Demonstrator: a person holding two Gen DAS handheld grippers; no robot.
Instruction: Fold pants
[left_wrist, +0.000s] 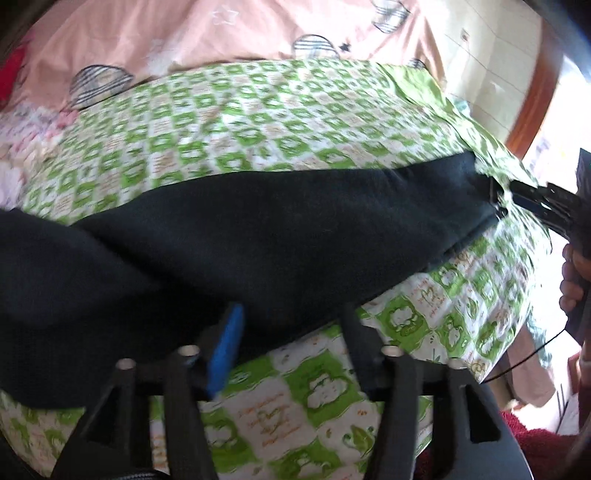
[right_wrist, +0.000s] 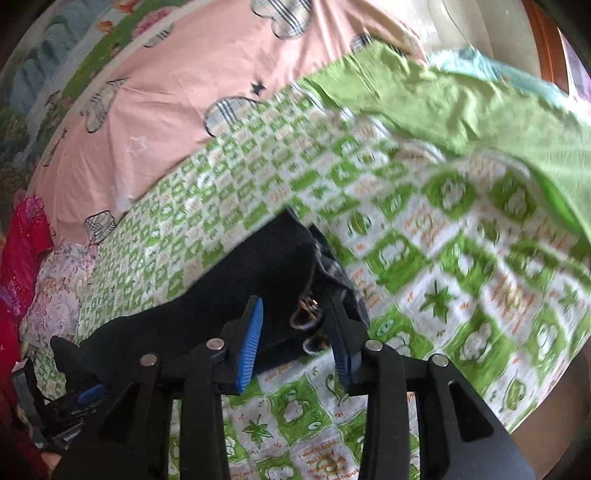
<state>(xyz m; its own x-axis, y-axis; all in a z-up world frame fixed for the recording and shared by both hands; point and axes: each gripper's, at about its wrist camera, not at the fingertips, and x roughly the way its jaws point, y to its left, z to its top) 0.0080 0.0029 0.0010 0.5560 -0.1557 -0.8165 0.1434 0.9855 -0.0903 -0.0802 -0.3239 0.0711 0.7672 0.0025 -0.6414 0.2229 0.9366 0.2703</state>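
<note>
The black fleecy pants (left_wrist: 258, 236) lie stretched in a long dark band across the green-and-white checked blanket with cartoon prints (left_wrist: 229, 122) that covers the near part of the bed, one end bunched at the near left and the other reaching far right toward the blanket's edge. The left hand-held gripper (left_wrist: 291, 332) sits low at the pants' near edge with its blue-padded finger and its black finger spread wide apart; the dark cloth lies just at and beyond the fingertips, and nothing shows pinched between them. At the far right end, the right hand-held gripper (left_wrist: 496, 199) meets the cloth at the waist end. In its own camera, the right hand-held gripper (right_wrist: 295, 325) has its blue ribbed pads partly apart with the bunched end of the pants (right_wrist: 266, 280) sitting between them, touching the left pad; whether it is truly clamped I cannot tell through the blur. Behind the blanket lies a pink bedsheet printed with plaid shapes and stars (right_wrist: 177, 85), and a plain lime-green cloth (right_wrist: 461, 107) is folded over the blanket's far right corner. Red fabric (right_wrist: 26, 240) sits at the far left.
</note>
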